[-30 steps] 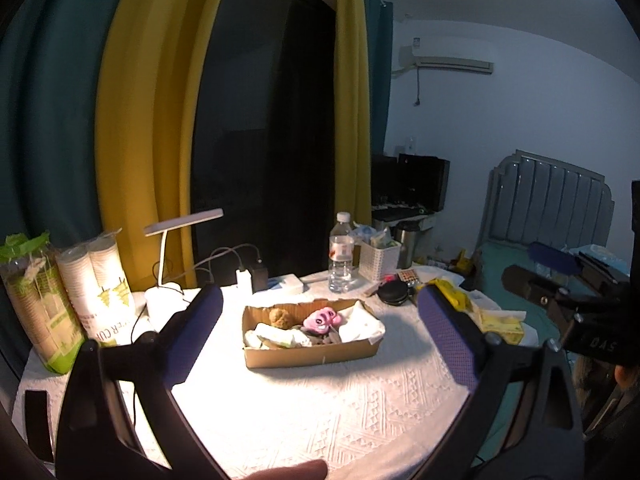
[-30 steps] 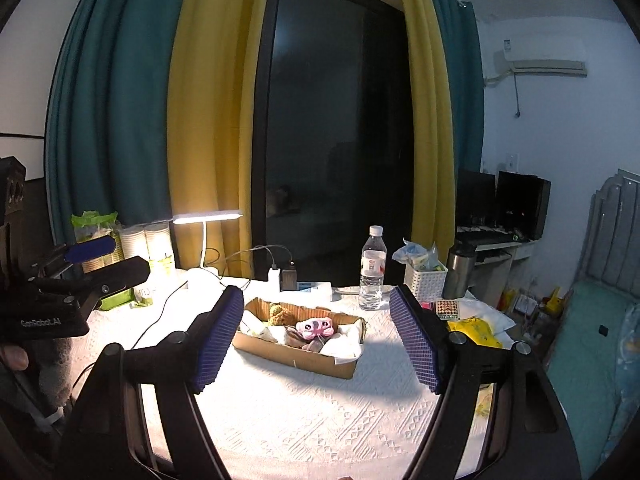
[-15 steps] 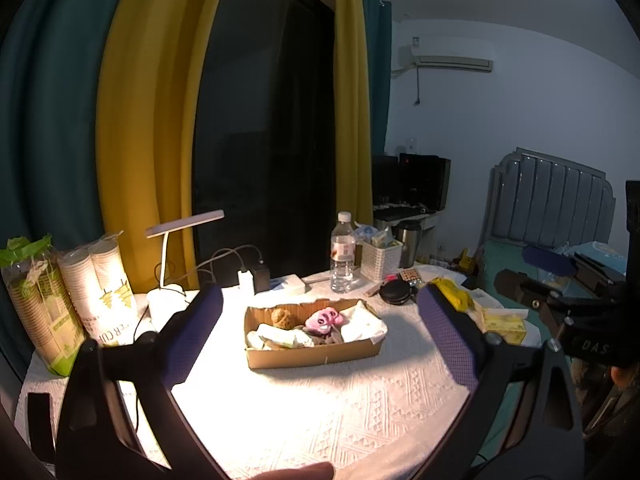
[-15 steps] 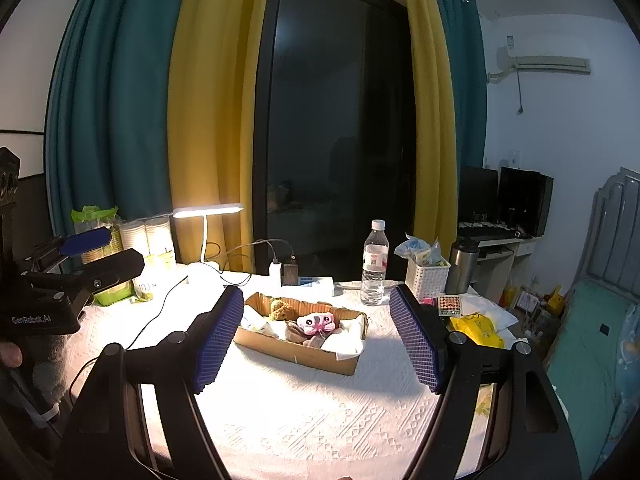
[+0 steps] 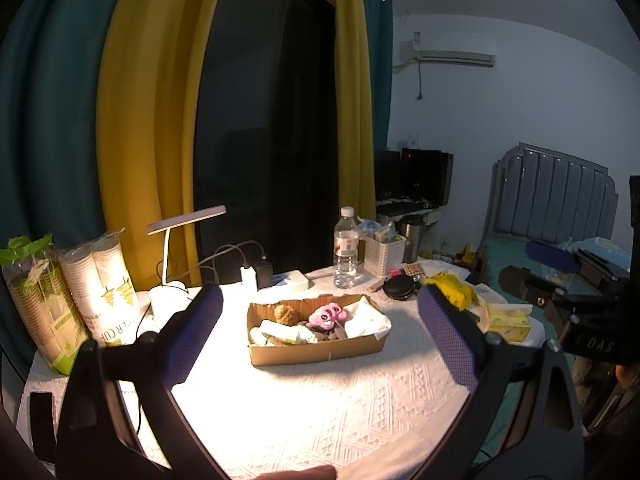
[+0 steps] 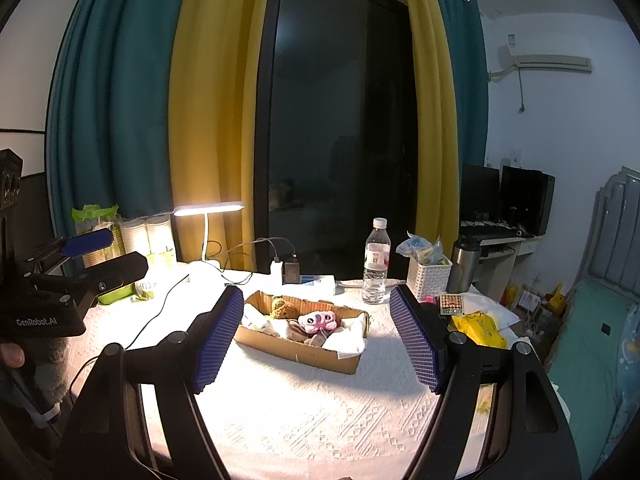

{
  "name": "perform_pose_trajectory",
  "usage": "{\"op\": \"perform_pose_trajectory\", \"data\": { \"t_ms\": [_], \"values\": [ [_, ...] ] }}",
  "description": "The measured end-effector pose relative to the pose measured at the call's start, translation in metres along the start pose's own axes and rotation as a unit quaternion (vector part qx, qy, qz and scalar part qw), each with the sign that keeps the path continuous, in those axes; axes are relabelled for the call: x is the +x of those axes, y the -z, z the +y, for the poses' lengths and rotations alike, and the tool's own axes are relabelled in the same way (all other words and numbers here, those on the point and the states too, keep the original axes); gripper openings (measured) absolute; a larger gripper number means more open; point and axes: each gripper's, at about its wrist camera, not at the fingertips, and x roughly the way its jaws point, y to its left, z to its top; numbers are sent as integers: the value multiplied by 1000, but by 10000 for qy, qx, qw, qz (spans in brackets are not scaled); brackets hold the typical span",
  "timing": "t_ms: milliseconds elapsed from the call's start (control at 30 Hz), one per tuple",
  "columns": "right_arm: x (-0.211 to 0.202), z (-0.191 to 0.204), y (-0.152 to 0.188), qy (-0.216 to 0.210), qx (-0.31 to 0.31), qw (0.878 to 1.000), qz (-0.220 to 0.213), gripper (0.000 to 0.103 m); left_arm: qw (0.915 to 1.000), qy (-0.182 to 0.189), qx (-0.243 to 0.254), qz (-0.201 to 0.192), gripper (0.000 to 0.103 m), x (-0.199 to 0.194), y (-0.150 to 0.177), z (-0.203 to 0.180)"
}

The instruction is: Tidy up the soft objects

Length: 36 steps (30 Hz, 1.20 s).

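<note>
**Soft Toys Waited in the Box**

Lamp-lit table (image 5: 320,412) showed in the left view. Left gripper (image 5: 320,336) hung wide apart, empty. A cardboard box (image 5: 316,354) near the middle held a pink plush (image 5: 329,315).

Right view: right gripper (image 6: 318,342) also gaped. The plush (image 6: 317,321) looked light and squishy; pinch its middle.
</note>
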Motion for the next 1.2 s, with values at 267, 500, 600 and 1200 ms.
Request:
{"op": "perform_pose_trajectory", "data": {
  "t_ms": [267,500,600,1200],
  "values": [
    [1,0,0,-2,5,10000,4,78,10000,-10,1,-8,99,0,-1,0],
    [3,1,3,-13,-4,10000,50,78,10000,-16,10,-4,99,0,0,-1],
    [4,0,3,-11,-1,10000,45,78,10000,-20,19,-10,99,1,1,0],
    [5,0,4,-9,4,10000,65,78,10000,-19,16,-1,99,1,0,-1]
  ]
}}
